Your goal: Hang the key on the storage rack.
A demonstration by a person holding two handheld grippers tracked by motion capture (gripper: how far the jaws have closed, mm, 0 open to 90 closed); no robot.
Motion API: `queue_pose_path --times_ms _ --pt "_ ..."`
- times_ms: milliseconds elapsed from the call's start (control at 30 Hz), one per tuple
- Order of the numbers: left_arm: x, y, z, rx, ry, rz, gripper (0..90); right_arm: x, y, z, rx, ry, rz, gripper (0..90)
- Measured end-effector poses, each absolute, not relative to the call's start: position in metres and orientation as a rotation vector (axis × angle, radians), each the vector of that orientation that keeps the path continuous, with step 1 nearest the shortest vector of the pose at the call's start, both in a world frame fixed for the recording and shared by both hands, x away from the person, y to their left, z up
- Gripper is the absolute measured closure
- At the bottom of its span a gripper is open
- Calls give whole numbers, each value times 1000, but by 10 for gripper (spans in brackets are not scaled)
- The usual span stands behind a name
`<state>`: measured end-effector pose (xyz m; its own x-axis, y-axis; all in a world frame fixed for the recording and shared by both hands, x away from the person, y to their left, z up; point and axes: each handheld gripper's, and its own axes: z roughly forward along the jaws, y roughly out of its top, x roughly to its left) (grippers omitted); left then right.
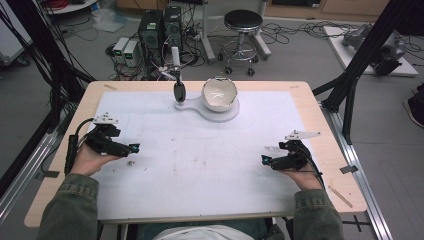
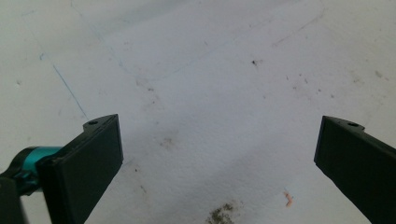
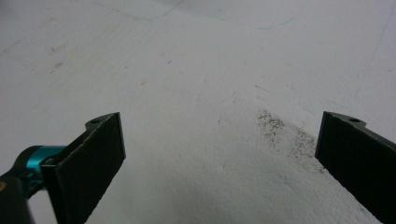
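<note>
The left gripper (image 1: 131,148) rests low at the left side of the white foam mat (image 1: 200,165), its two black jaws spread wide with nothing between them; its own view looks down on bare, speckled mat with a small patch of dark crumbs (image 2: 222,213) just ahead. The right gripper (image 1: 266,160) mirrors it at the right side, jaws equally wide apart and empty (a scatter of fine dark specks (image 3: 285,133) lies on the mat between them).

The nearest things to work on stand at the far middle of the mat, well apart from both grippers: a white bowl with a chipped, uneven rim (image 1: 219,93), tilted on a round white stand (image 1: 220,112), and just beside it on its left a dark oval piece on an upright stalk (image 1: 179,90). Both lie forward and inward of each gripper. The bowl sits slightly nearer the right gripper, the dark piece nearer the left, so reaching diagonally toward the centre looks the likely next move.
</note>
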<state>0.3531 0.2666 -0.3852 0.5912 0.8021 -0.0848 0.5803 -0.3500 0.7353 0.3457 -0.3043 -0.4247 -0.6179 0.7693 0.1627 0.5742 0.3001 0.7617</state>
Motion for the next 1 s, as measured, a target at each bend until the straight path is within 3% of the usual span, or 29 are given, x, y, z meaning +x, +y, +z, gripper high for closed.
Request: queue_pose_path --times_ms 1000 --pt "316 274 -414 2051 1077 485 17 344 -307 -426 1224 2325 1245 6"
